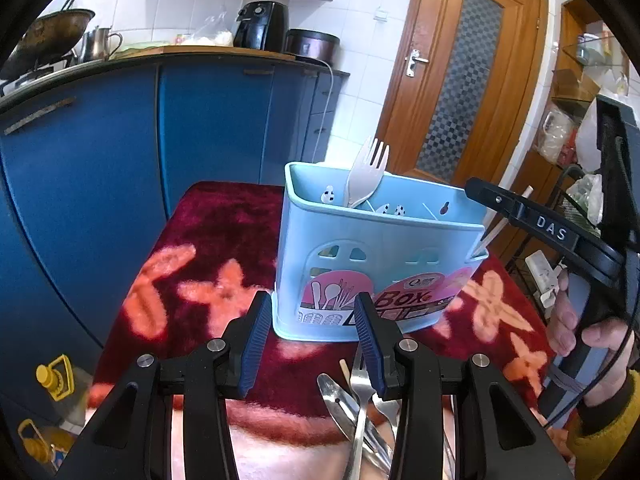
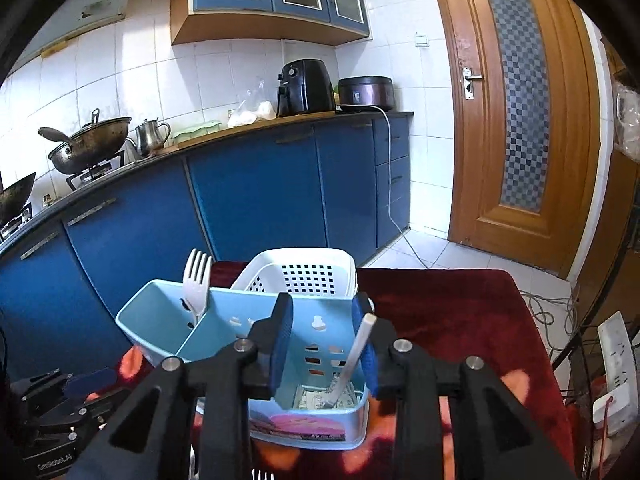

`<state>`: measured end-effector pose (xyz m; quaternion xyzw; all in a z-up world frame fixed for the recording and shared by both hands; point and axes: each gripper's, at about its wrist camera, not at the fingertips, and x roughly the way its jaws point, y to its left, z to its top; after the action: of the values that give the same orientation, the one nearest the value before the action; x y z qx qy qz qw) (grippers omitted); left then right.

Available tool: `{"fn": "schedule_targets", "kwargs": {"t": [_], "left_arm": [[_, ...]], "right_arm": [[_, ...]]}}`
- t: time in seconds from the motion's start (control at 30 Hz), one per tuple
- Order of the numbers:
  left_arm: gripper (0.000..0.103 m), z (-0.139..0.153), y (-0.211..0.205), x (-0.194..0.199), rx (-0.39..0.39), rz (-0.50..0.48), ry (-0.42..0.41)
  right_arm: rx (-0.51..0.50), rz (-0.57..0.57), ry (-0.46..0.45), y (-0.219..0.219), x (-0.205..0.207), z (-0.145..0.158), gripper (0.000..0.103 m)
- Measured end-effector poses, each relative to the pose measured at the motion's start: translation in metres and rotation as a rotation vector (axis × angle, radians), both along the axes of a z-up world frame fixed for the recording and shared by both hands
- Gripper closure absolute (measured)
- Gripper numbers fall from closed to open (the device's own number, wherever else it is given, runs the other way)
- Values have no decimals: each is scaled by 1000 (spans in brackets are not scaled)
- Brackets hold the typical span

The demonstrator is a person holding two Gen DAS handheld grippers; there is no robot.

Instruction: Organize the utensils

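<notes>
1. Left wrist view: the left gripper is hovering low over the red cloth, jaws apart and holding nothing. The blue holder is standing upright just ahead of the fingertips, with a white fork standing tines-up in its far-left compartment, presumably already sorted there. Loose metal utensils are lying just beneath and behind the right finger, waiting to be sorted. Off to the right, the right gripper is reaching over the holder's right end.

2. Right wrist view: the right gripper is angling down over the holder's near compartment, jaws apart. A white stick-like utensil is leaning inside that compartment, beside the right finger; it looks released rather than gripped. A white basket is sitting just beyond the holder.
</notes>
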<state>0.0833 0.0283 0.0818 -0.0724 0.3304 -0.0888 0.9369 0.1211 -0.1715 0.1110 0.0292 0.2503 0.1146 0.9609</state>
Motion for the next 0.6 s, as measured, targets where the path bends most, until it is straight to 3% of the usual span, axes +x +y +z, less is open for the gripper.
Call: {"fn": "schedule_targets", "kwargs": {"t": [0.6], "left_arm": [[59,21,-8,-39,17,-20,-32]], "right_arm": [[4,5,36,-2,-65,9,69]]}}
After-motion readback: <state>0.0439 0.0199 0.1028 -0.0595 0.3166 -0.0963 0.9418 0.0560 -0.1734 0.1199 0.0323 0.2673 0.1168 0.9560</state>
